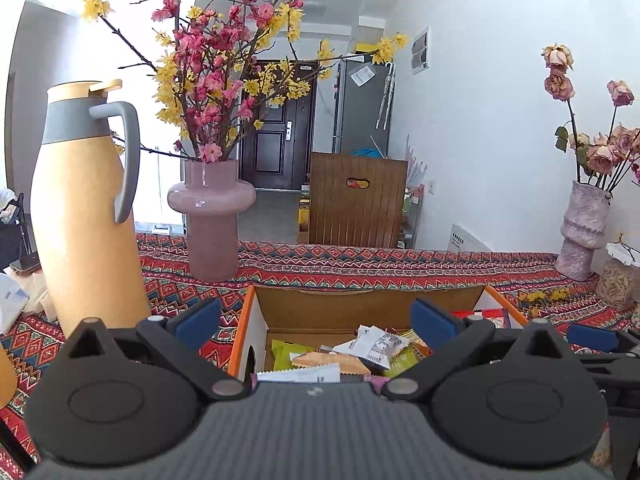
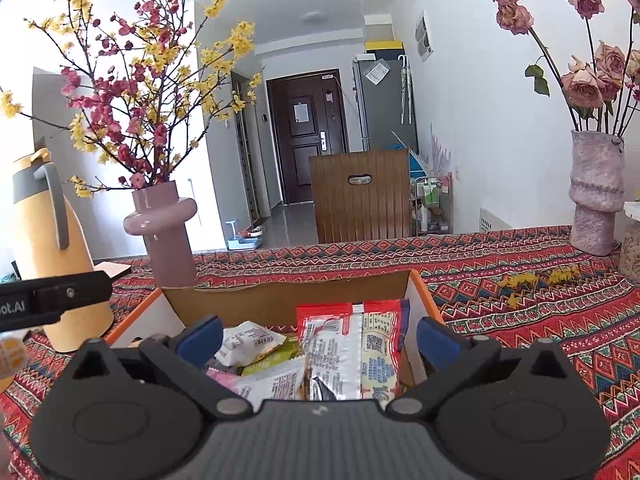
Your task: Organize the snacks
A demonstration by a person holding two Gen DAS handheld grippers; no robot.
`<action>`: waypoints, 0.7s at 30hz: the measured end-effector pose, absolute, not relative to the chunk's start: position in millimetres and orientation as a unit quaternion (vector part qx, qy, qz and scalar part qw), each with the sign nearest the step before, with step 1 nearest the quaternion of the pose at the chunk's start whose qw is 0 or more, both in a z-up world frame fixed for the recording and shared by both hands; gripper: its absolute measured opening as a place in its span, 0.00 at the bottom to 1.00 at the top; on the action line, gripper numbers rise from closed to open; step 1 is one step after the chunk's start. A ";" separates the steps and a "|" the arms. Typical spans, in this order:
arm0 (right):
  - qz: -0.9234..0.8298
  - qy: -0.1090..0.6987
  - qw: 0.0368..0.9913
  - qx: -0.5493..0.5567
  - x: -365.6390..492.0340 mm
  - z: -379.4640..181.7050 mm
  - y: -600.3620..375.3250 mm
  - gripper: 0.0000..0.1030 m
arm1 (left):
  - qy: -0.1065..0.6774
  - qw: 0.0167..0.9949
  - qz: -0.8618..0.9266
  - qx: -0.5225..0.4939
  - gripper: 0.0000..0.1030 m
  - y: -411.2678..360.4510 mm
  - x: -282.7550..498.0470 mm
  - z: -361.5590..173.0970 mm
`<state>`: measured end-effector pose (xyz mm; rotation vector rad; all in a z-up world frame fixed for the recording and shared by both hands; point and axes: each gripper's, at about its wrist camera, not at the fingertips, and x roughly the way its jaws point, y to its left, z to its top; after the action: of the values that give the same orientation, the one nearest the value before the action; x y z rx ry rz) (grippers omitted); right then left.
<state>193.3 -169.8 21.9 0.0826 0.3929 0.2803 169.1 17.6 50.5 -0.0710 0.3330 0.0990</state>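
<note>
An orange-edged cardboard box (image 1: 256, 328) (image 2: 416, 292) stands on the patterned tablecloth and holds several snack packets. My left gripper (image 1: 316, 320) hangs above its near left part, jaws wide open, nothing between the blue pads. Beneath it lie green, orange and white packets (image 1: 372, 346). My right gripper (image 2: 318, 338) is open over the box's right part, above a large red and silver packet (image 2: 352, 344) and a white packet (image 2: 250, 342). The right gripper's blue fingertip (image 1: 590, 338) shows at the right edge of the left wrist view; the left gripper's black body (image 2: 56, 298) shows at the left of the right wrist view.
A tall yellow thermos jug (image 1: 86, 208) (image 2: 40, 248) stands left of the box. A mauve vase with blossom branches (image 1: 212, 216) (image 2: 164, 232) is behind it. A rough pink vase of roses (image 1: 582, 228) (image 2: 596, 192) and a jar (image 2: 634, 248) stand at the far right. A wooden chair back (image 1: 358, 200) is beyond the table.
</note>
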 end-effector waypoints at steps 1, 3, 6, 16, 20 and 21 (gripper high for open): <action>0.140 0.197 0.969 0.042 187.6 22.2 -171.4 1.00 | 0.166 0.984 0.049 -0.036 1.00 17.7 164.1 51.4; 0.142 0.201 0.968 0.041 175.6 22.0 -174.5 1.00 | 0.170 0.984 0.049 -0.036 1.00 17.4 154.1 53.0; 0.145 0.204 0.967 0.039 156.7 23.2 -178.6 1.00 | 0.173 0.983 0.046 -0.029 1.00 16.1 137.5 54.2; 0.155 0.212 0.964 0.032 102.9 22.7 -191.0 1.00 | 0.197 0.979 0.052 -0.031 1.00 24.6 84.9 48.4; 0.157 0.219 0.963 0.029 88.2 19.3 -191.4 1.00 | 0.209 0.976 0.052 -0.025 1.00 27.0 70.7 41.4; 0.157 0.221 0.962 0.028 85.1 18.2 -191.4 1.00 | 0.212 0.976 0.051 -0.023 1.00 27.4 67.4 38.9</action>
<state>85.1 -191.4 18.2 0.0569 0.4480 0.3175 67.4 27.4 38.9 -0.0462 0.4279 0.1032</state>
